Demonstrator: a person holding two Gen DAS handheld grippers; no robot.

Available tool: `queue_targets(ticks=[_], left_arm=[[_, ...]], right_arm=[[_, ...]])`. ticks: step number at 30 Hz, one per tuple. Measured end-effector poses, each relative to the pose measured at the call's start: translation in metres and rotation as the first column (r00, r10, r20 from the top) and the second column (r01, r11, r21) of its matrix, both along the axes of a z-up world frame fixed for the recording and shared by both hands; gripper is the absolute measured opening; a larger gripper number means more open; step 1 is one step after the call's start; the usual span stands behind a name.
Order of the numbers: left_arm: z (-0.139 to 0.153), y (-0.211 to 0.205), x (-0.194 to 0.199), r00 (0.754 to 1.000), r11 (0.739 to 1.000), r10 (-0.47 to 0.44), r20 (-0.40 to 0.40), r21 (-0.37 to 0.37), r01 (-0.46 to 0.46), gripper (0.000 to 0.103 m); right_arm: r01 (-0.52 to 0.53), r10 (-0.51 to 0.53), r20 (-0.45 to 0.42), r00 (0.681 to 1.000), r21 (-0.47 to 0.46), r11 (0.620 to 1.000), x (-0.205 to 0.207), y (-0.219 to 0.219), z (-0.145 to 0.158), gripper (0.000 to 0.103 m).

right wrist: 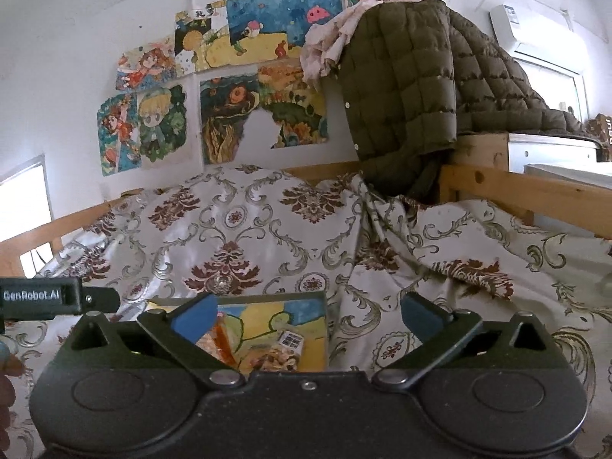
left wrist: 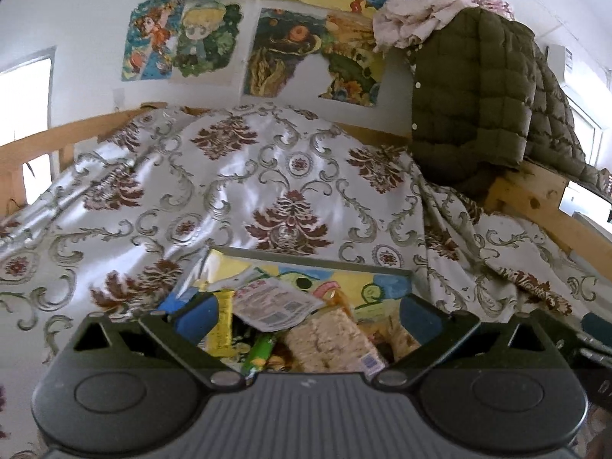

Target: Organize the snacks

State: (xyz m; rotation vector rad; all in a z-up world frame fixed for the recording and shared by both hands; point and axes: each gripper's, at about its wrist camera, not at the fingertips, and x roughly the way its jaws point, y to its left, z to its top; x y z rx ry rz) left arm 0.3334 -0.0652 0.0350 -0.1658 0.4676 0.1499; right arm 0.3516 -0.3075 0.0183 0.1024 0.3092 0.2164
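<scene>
Damask bedspread, cream with maroon medallions, covers the bed where a box with a painted inner wall sits full of snacks. From the left wrist view, a rice cracker pack, a white sachet, a yellow bar and a green wrapper lie piled in it. Both the left gripper and right gripper hang above the box with jaws spread wide, grasping nothing. An olive quilted jacket drapes over the wooden bed frame.
</scene>
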Motion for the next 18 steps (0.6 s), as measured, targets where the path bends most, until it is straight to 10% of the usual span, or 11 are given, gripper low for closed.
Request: queue_targets(ticks=[18], left_arm=[[-0.021,0.011,-0.123,0.998,0.996,0.069,-0.005,0.059,-0.069,0.103]], right_arm=[[-0.001,0.001,-0.030,1.000,0.005,1.000,-0.087,-0.003,-0.008,0.102]])
